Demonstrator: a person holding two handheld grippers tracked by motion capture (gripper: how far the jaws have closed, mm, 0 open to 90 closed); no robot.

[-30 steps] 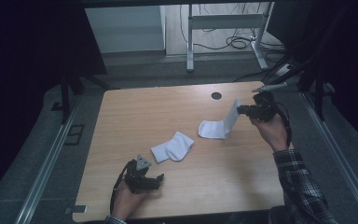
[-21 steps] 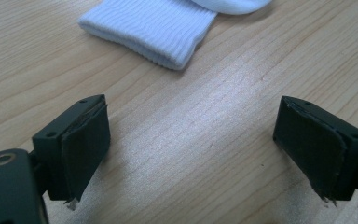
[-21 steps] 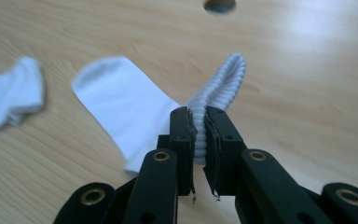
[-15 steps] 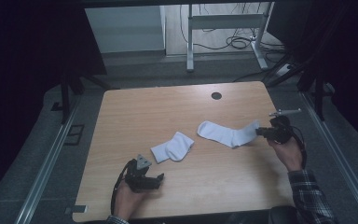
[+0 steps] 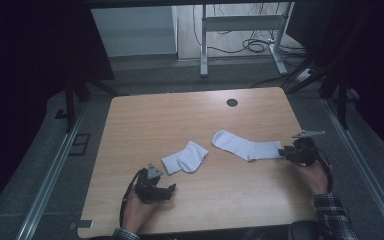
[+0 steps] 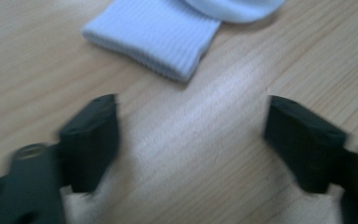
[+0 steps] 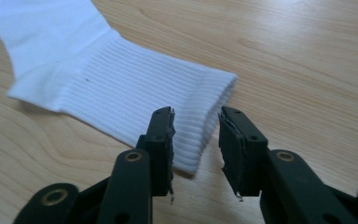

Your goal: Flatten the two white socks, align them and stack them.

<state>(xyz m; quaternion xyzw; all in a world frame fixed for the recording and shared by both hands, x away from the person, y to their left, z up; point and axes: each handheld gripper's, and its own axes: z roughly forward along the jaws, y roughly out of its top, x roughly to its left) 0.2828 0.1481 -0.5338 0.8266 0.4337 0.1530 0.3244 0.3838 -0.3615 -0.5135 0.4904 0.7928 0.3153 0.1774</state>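
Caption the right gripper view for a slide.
Right gripper, jaws just opening, at the ribbed cuff of a flat white sock on the wooden table.

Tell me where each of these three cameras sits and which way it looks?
High view: above the table, looking down; both forearms, left gripper, right gripper.
Left gripper view: between its open jaws, at the folded sock.
Right gripper view: along its parted jaws, at the flat sock.
Shared: each sock also shows from above.

Two white socks lie flat on the table: one folded [image 5: 185, 158], one stretched out [image 5: 246, 146].
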